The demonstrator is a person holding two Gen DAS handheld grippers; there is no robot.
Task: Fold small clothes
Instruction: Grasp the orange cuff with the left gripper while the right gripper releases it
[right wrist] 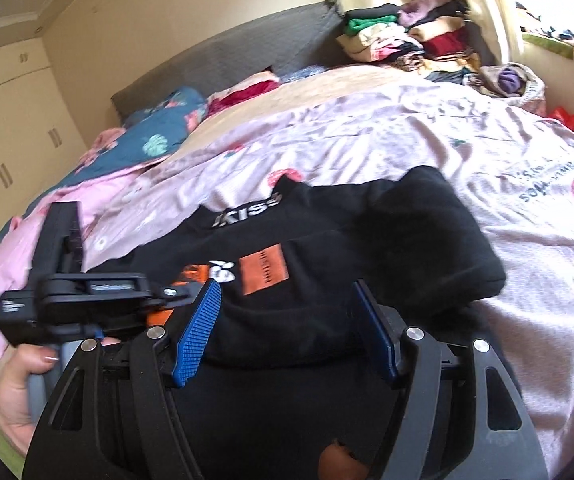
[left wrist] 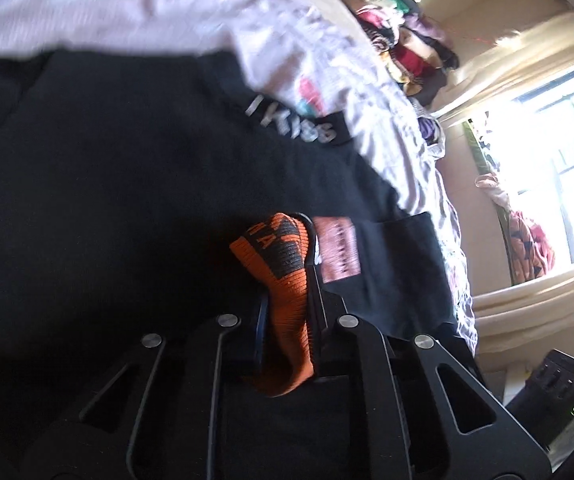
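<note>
A black garment (left wrist: 135,184) with white "KISS" lettering and an orange patch (left wrist: 337,249) lies on the pink bedsheet (left wrist: 191,4). My left gripper (left wrist: 287,248) is shut on an orange-and-black knitted piece (left wrist: 287,280), held just above the black garment. In the right wrist view the black garment (right wrist: 327,256) lies partly folded, with its patch (right wrist: 263,269) facing up. My right gripper (right wrist: 287,304) is open, its blue pads (right wrist: 199,332) straddling the near edge of the black garment. The left gripper (right wrist: 175,292) shows at the left, held by a hand.
A stack of folded clothes (right wrist: 411,36) sits at the far corner of the bed by the grey headboard (right wrist: 227,56). A teal floral pillow (right wrist: 159,132) lies at the far left. A bright window (left wrist: 559,152) with curtains is on the right.
</note>
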